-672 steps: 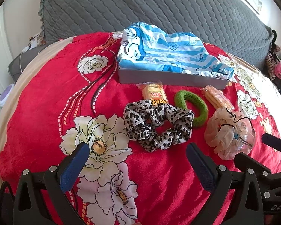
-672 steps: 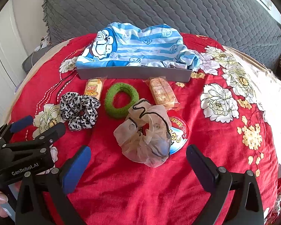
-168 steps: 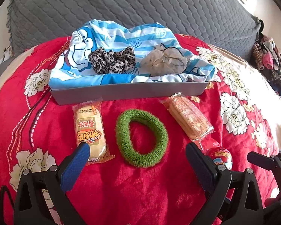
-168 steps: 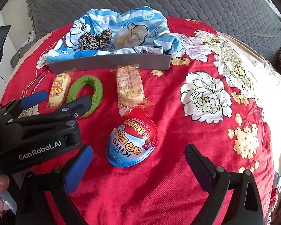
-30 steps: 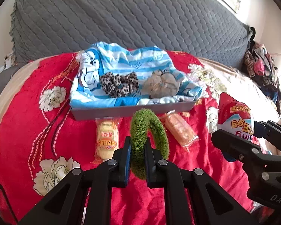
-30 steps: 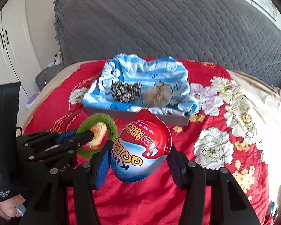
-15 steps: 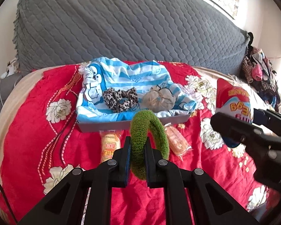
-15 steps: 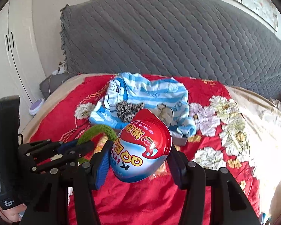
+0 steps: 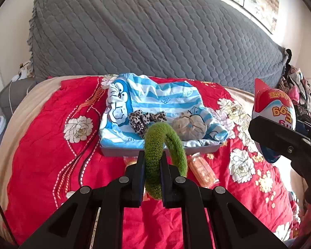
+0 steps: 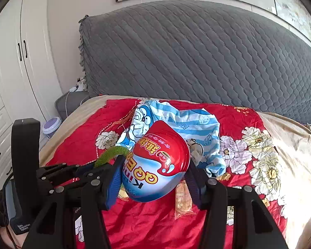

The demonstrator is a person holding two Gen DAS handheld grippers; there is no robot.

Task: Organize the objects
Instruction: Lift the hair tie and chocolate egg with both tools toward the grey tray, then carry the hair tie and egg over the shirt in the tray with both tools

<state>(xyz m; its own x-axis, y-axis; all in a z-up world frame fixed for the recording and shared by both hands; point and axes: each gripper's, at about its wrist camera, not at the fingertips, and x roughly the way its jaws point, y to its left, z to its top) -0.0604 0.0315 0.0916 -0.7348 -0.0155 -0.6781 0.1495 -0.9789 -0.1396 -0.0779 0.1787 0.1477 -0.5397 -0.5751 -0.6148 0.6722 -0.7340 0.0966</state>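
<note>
Carry step: L gripper (image 9: 152, 178) clamped on fuzzy green hair ring (image 9: 165, 143); R gripper (image 10: 155, 178) clamped on red-blue plastic egg (image 10: 157, 166); next, lower both over grey tray w/ striped cloth (image 9: 201, 148), then release.

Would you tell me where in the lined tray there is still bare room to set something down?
The tray is crowded along its near middle: the leopard scrunchie and beige scrunchie lie side by side. Free patches of blue striped cloth remain behind them, toward the grey cushion, and left of the leopard one.
</note>
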